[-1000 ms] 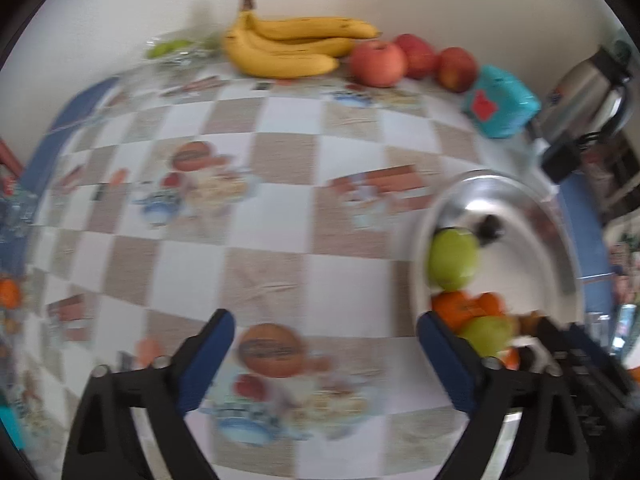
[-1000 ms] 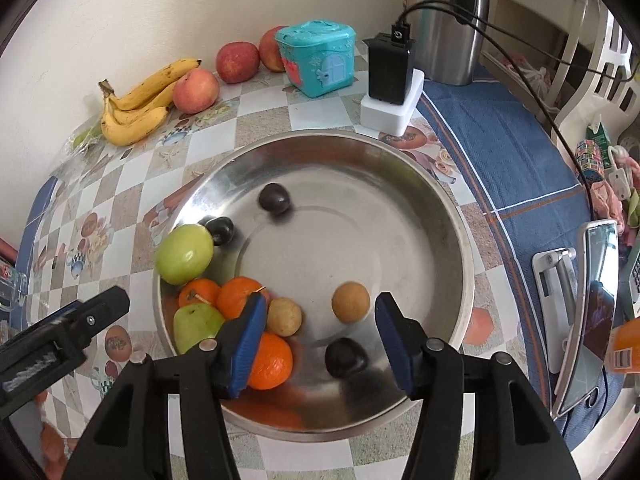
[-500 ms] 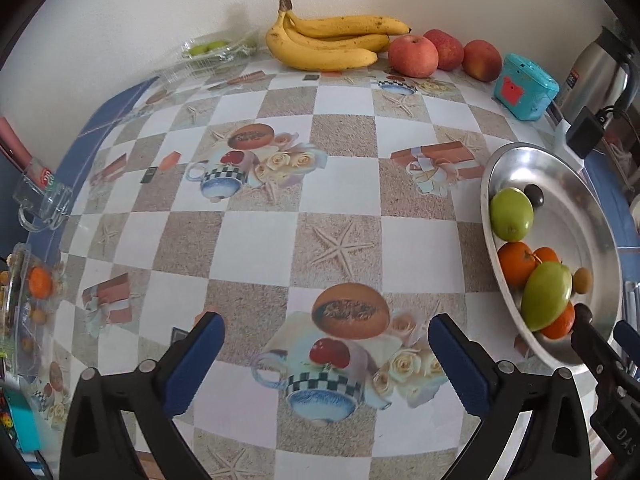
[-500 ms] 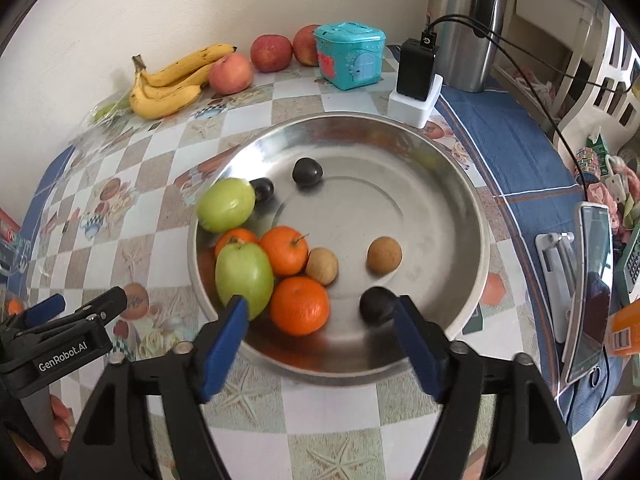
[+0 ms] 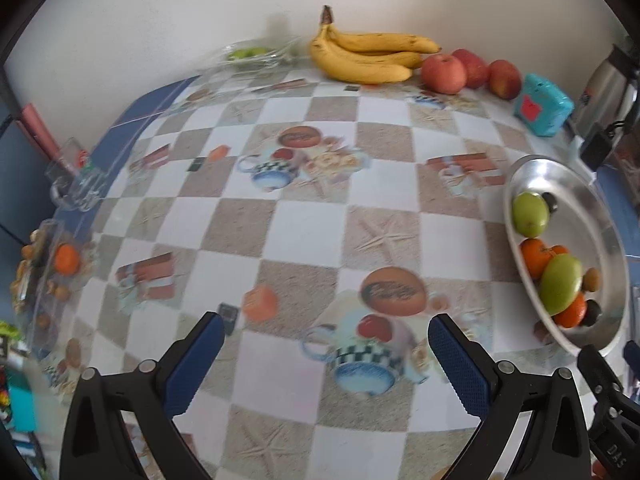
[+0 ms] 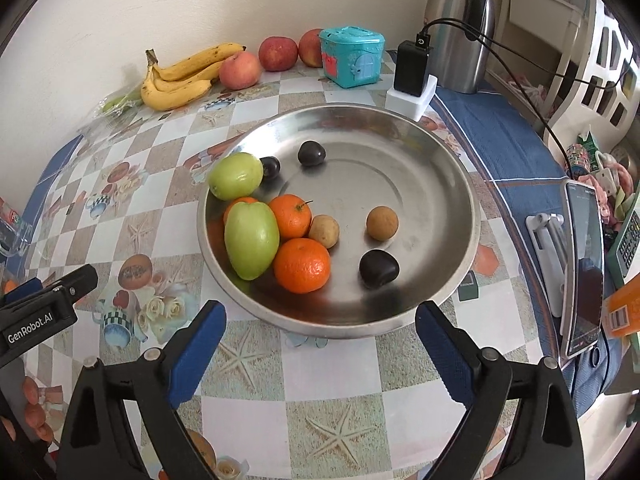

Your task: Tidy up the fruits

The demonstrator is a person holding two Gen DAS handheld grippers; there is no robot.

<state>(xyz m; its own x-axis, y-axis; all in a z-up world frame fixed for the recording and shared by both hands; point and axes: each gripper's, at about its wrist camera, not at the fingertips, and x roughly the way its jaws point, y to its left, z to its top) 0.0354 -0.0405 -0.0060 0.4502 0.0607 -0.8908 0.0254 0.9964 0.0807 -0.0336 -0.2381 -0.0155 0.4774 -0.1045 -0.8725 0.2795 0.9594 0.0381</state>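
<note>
Where checkered tablecloth (image 6: 256, 432) covers table, pale wall (image 6: 120, 12) behind, steel bowl (image 6: 440, 184) resting

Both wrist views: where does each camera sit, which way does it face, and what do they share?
Left wrist: sits behind the left tool, looking down across the checkered tablecloth toward the bananas; its own open blue fingers show, the right tool at the corner.
Right wrist: sits behind the right tool, jaws opening with nothing between them, looking down at the steel bowl; the left tool shows at the left edge.
Shared: bowl, bananas, apples, teal box.
</note>
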